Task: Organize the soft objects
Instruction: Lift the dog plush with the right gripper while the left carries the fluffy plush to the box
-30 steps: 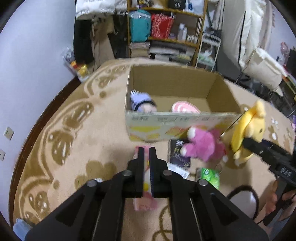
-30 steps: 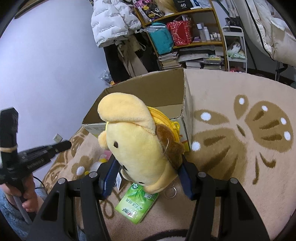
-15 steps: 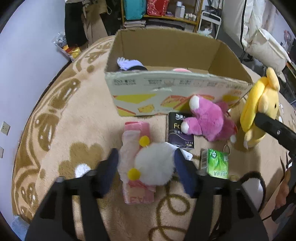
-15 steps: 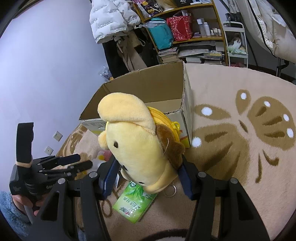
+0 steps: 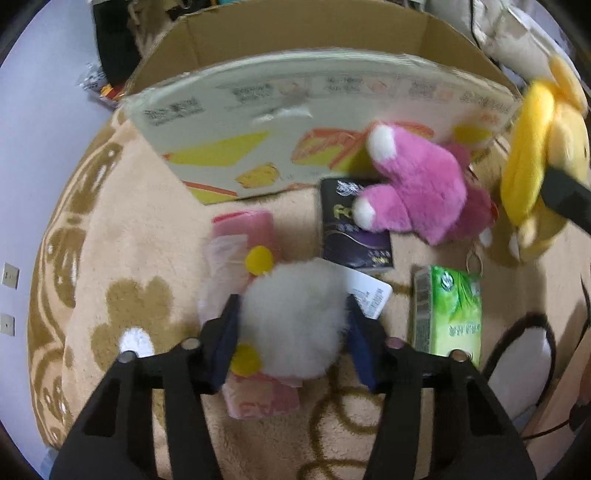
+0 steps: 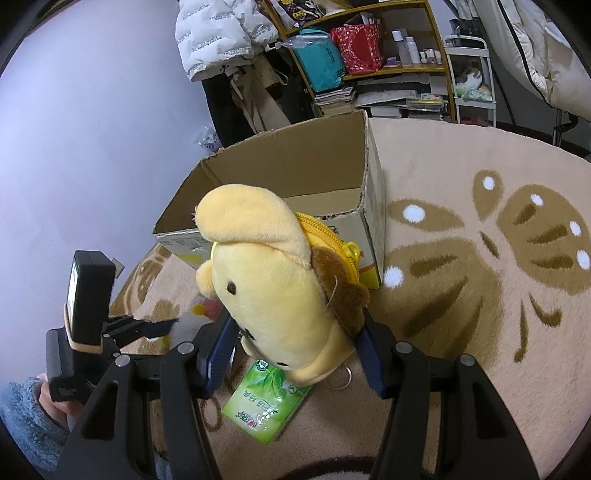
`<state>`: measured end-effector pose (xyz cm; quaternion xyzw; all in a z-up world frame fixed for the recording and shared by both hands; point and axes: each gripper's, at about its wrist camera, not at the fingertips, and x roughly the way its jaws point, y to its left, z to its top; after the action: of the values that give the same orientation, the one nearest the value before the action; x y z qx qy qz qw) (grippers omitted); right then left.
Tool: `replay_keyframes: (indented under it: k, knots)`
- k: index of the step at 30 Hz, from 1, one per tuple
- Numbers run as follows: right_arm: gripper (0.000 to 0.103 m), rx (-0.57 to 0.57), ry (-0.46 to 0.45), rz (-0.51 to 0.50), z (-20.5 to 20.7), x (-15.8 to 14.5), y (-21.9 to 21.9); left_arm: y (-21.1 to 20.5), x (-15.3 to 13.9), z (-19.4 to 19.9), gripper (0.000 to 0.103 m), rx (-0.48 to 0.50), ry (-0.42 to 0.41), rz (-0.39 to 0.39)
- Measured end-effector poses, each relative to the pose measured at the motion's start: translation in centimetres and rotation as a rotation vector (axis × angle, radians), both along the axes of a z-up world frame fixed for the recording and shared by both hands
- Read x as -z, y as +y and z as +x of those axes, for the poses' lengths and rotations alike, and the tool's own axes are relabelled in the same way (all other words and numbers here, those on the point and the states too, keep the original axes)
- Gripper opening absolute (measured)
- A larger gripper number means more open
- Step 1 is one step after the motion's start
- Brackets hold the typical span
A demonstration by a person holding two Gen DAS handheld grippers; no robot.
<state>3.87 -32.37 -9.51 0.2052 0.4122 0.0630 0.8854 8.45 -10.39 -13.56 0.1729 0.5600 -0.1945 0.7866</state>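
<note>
My left gripper has its jaws wide on both sides of a white fluffy plush with yellow pompoms, which lies on a pink pack on the rug. My right gripper is shut on a yellow dog plush and holds it above the rug in front of the open cardboard box; the plush also shows in the left wrist view. A pink plush lies against the box front.
A green tissue pack and a dark tissue pack lie on the beige patterned rug. A black-and-white item lies at the right. Shelves and hanging coats stand behind the box.
My left gripper opened from shut and dropped down around the white plush, closer to the rug and box. My right gripper holds the yellow plush nearly still.
</note>
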Motion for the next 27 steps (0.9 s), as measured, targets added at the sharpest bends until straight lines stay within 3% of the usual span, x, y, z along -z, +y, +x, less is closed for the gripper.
replay_keyframes:
  k: [5,7,12,14,18,21,27]
  knots:
    - [0.063,-0.007,-0.004,-0.002,0.0,-0.1,0.1,-0.2,-0.2,-0.6,0.032,0.013,-0.018,-0.003]
    - [0.063,-0.007,-0.013,-0.013,-0.1,-0.3,0.2,0.5,-0.7,-0.6,0.031,-0.029,-0.045,-0.027]
    - [0.063,0.010,-0.042,-0.020,-0.6,-1.0,0.1,2.8,-4.0,-1.4,0.031,-0.160,-0.177,-0.137]
    - [0.063,0.017,-0.052,-0.013,-0.8,-1.2,-0.1,3.3,-5.7,-1.9,0.031,-0.179,-0.252,-0.142]
    - [0.063,0.029,-0.085,-0.009,-1.2,-2.0,-0.3,3.3,-8.3,-2.6,0.031,-0.184,-0.353,-0.145]
    - [0.063,0.033,-0.116,-0.016,-1.4,-2.8,-0.4,3.9,-10.3,-2.6,0.031,-0.207,-0.427,-0.191]
    - [0.063,0.020,-0.175,-0.039,-0.8,-4.6,-0.4,4.0,-13.0,-1.7,0.032,-0.198,-0.511,-0.190]
